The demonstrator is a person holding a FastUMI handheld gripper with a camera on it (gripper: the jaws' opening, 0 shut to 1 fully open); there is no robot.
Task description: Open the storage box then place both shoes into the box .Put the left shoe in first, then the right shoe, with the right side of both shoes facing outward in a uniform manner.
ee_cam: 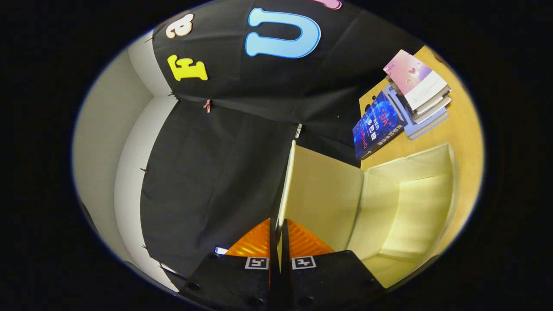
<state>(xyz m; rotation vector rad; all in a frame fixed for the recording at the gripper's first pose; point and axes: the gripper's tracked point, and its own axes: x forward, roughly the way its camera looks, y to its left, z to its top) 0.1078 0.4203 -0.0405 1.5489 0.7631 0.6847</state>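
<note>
My gripper [279,229] is clamped on the storage box [402,207] lid [322,194]. Far right, stacked books [417,93] rest on the yellow table [464,125]; titles unreadable.

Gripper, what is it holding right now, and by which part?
The gripper is shut on the storage box's lid, its fingers pinching the lid's thin free edge.

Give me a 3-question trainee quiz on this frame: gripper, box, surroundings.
1. True or false: the gripper is shut on the storage box lid.
2. Multiple choice: inside the open storage box you see A) one shoe B) two shoes C) no shoes.
3. What lies on the wooden table beyond the box?

Key: 1 true, both fingers pinch the lid's edge. 2 C. 3 a stack of books beside a dark blue book.
</note>
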